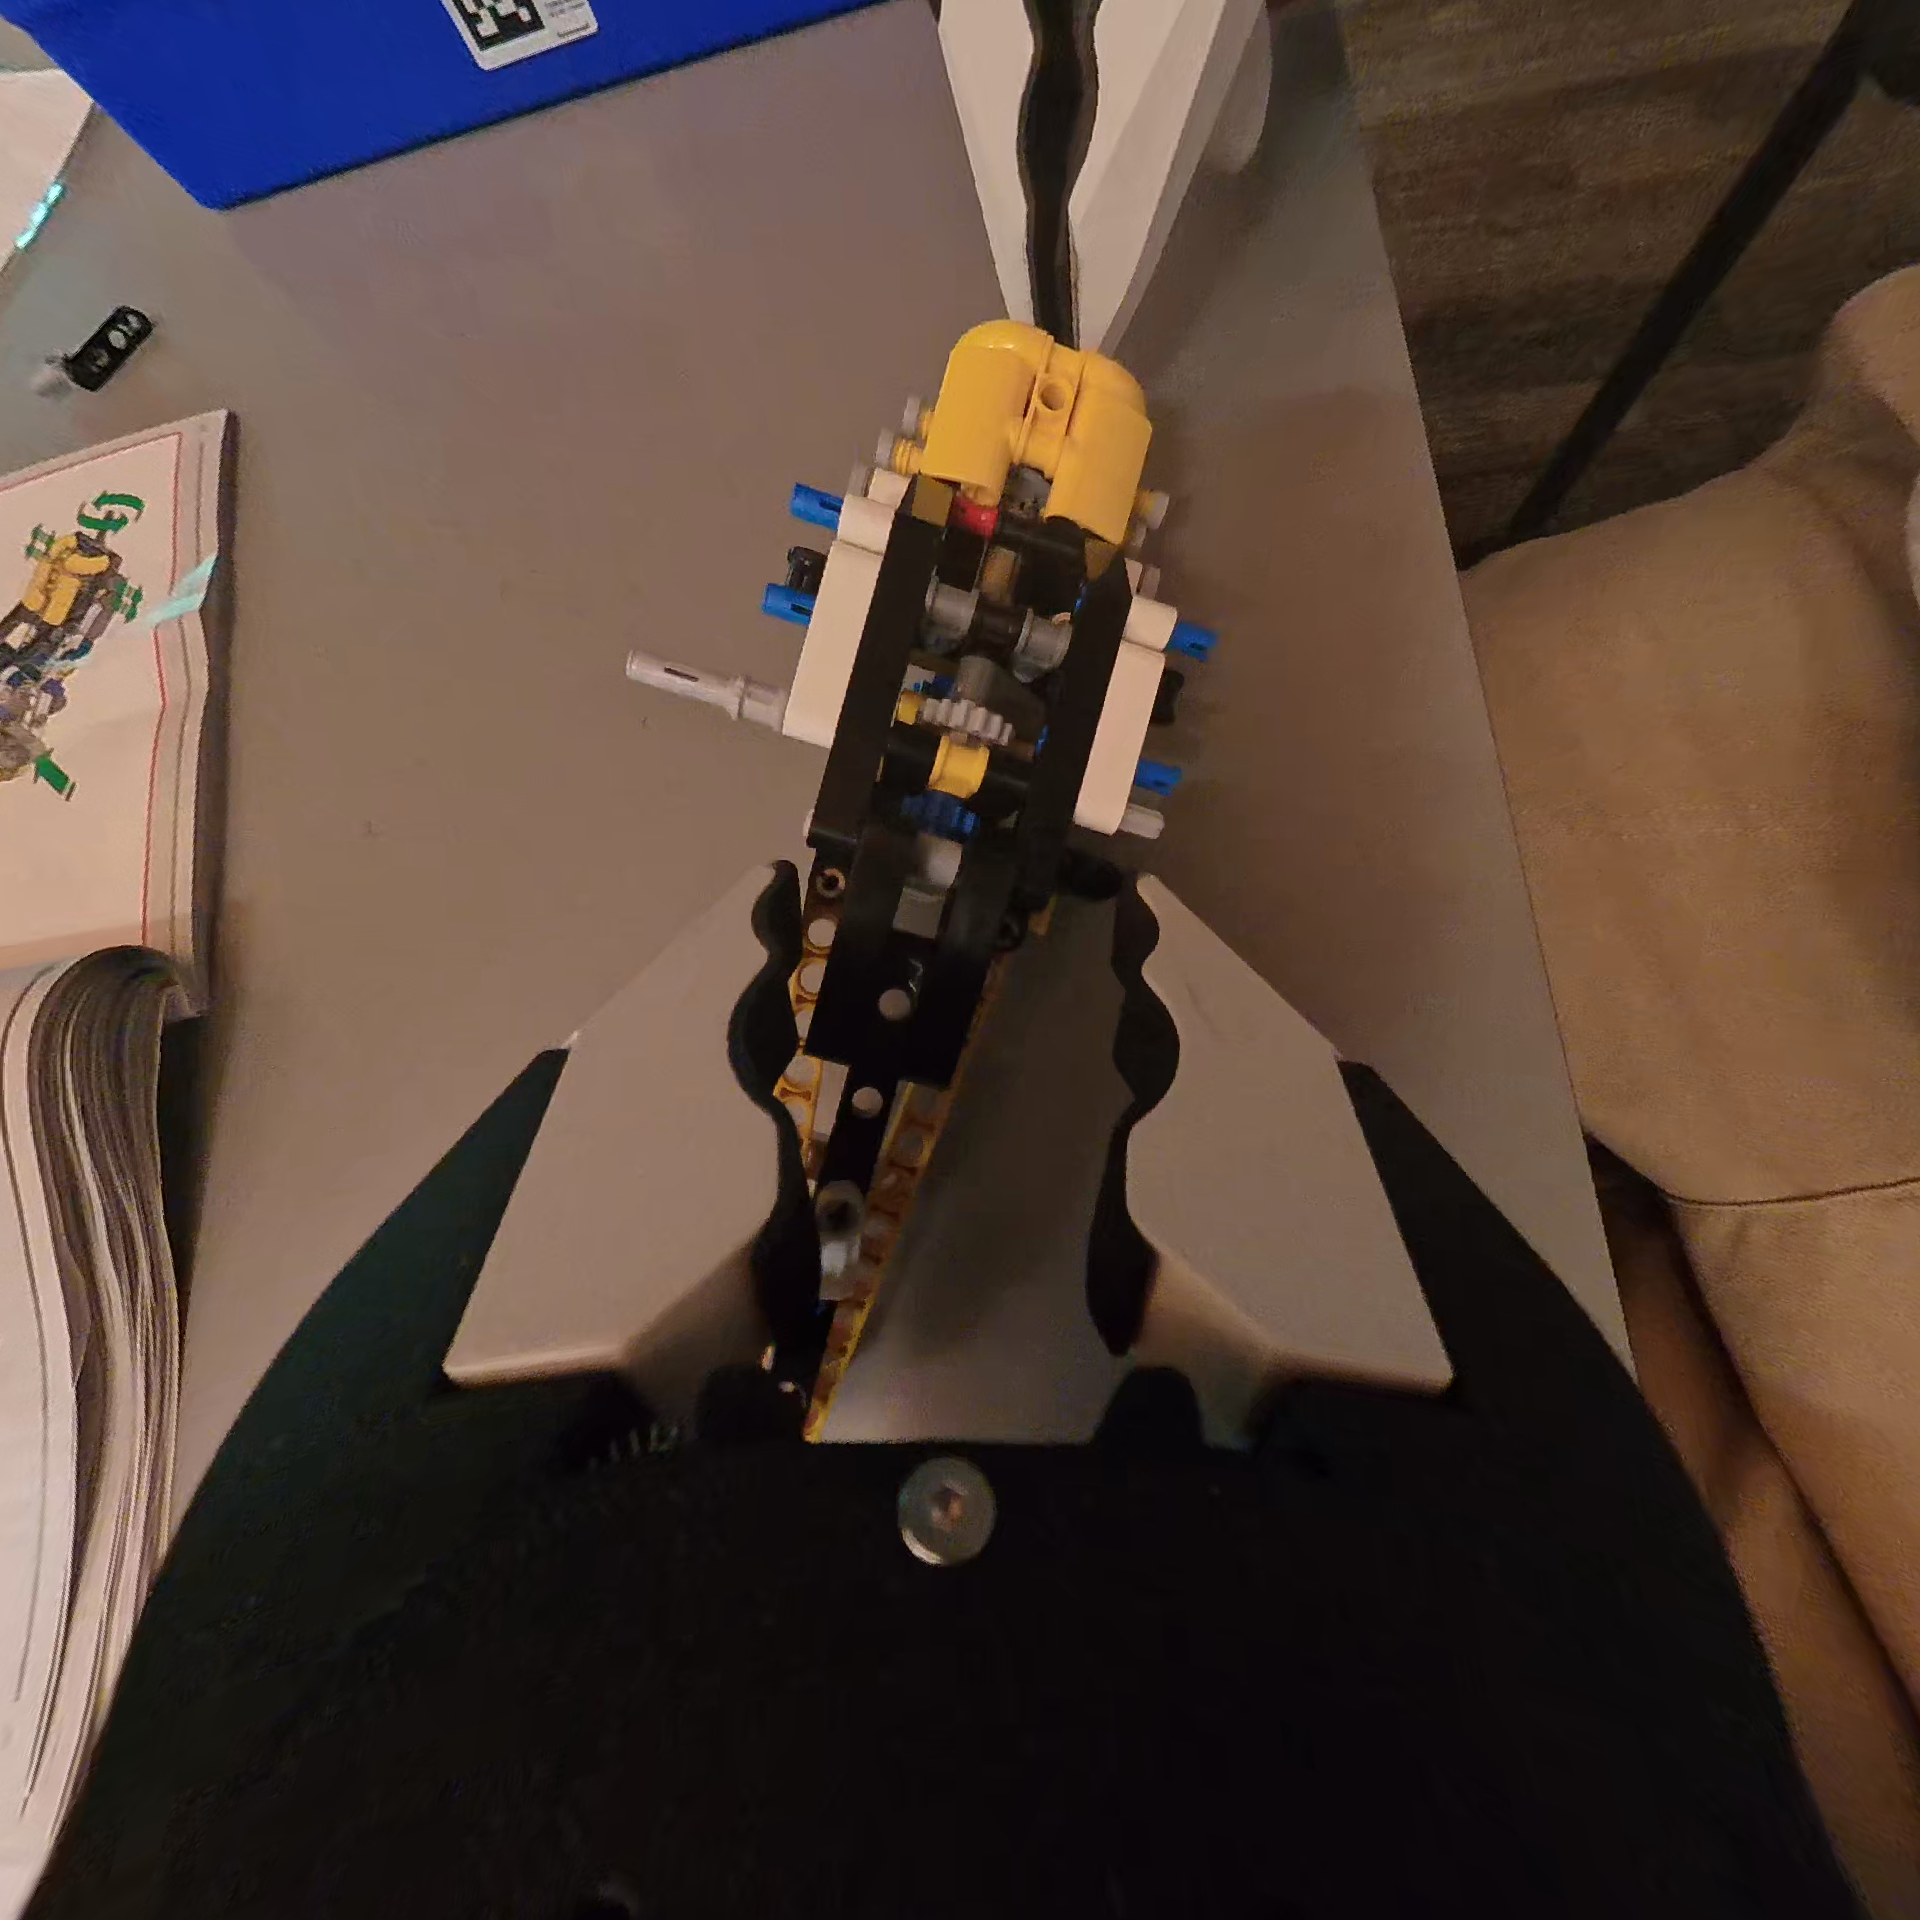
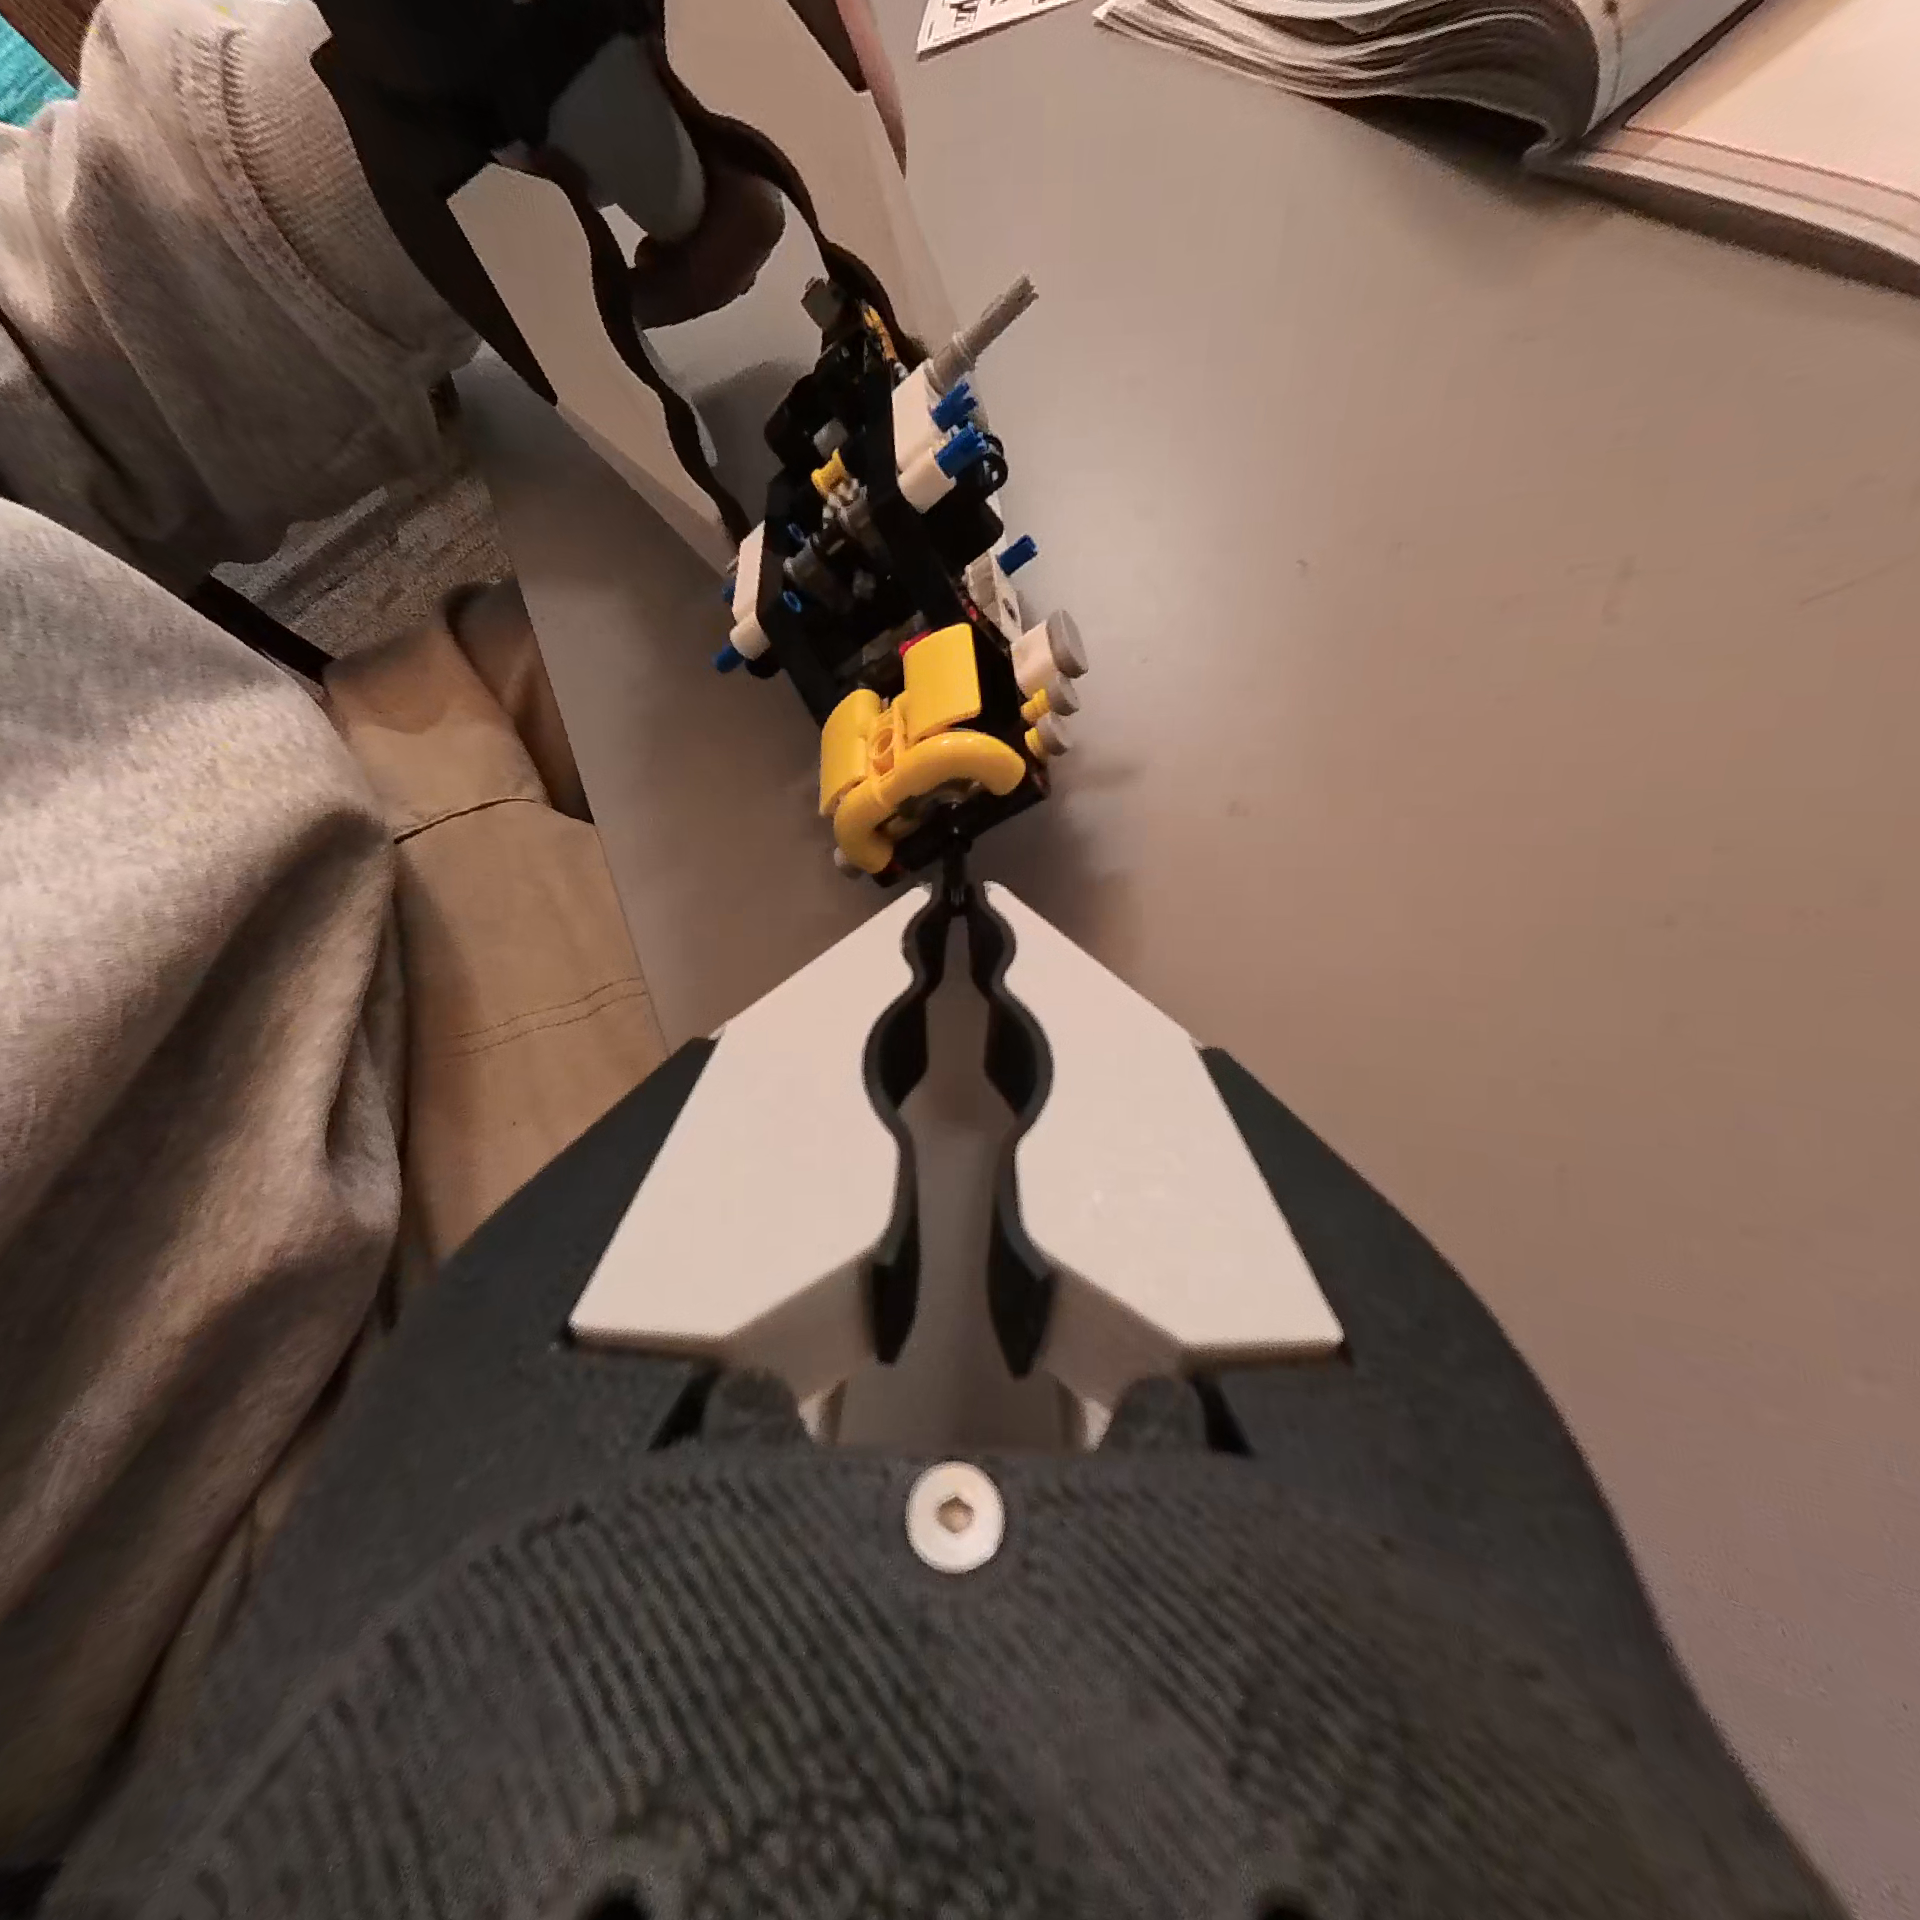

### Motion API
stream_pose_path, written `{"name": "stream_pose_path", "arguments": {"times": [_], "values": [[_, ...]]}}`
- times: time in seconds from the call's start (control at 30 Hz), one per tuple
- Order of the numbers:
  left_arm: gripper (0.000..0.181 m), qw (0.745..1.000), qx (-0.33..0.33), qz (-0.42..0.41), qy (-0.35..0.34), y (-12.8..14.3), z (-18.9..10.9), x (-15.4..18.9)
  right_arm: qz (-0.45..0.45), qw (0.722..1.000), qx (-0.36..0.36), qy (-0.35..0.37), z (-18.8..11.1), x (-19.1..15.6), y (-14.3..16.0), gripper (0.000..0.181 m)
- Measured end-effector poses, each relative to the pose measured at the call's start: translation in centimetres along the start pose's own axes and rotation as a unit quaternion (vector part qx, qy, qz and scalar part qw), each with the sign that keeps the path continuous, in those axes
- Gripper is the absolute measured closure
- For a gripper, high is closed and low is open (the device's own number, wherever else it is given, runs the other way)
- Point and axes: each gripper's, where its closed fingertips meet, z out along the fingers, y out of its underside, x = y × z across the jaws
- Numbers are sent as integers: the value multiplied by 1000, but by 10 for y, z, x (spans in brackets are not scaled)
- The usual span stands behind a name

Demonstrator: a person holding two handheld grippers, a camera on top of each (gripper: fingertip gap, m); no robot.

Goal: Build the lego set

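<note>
The lego model (image 1: 977, 665) is a black frame with white panels, blue pins, gears and yellow curved parts at its far end. My left gripper (image 1: 951, 883) is shut on its rear yellow and black beams and holds it over the grey table (image 1: 468, 468). A grey axle (image 1: 696, 681) sticks out of its left side. My right gripper (image 2: 954, 891) is shut on a thin black pin (image 2: 954, 862) that meets the model's (image 2: 894, 623) yellow end. The right gripper also shows in the left wrist view (image 1: 1049, 301), and the left gripper in the right wrist view (image 2: 805, 416).
An open instruction booklet (image 1: 94, 675) lies at the table's left, also in the right wrist view (image 2: 1558, 83). A blue box (image 1: 416, 94) stands at the back. A small black piece (image 1: 109, 348) lies near it. A beige cushion (image 1: 1714, 831) and a person's sleeve (image 2: 208, 312) border the table. Both grippers' tips are roughly 30 cm from the small black piece (image 1: 109, 348).
</note>
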Motion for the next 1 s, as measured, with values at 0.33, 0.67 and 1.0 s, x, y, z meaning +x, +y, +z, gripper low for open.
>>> {"name": "stream_pose_path", "arguments": {"times": [0.33, 0.67, 1.0], "values": [[124, 1000, -6, 3, -1, 0, 0, 0, 0, 1000, -2, 1, 0, 1, 1, 179], [123, 1000, -5, 14, -1, -1, 0, 2, 9, 1000, 3, -3, 1, 2, 1, 179], [125, 1000, -2, 23, -9, -2, 1, 0, 24, 999, 17, -13, 0, 5, 0, 179]]}}
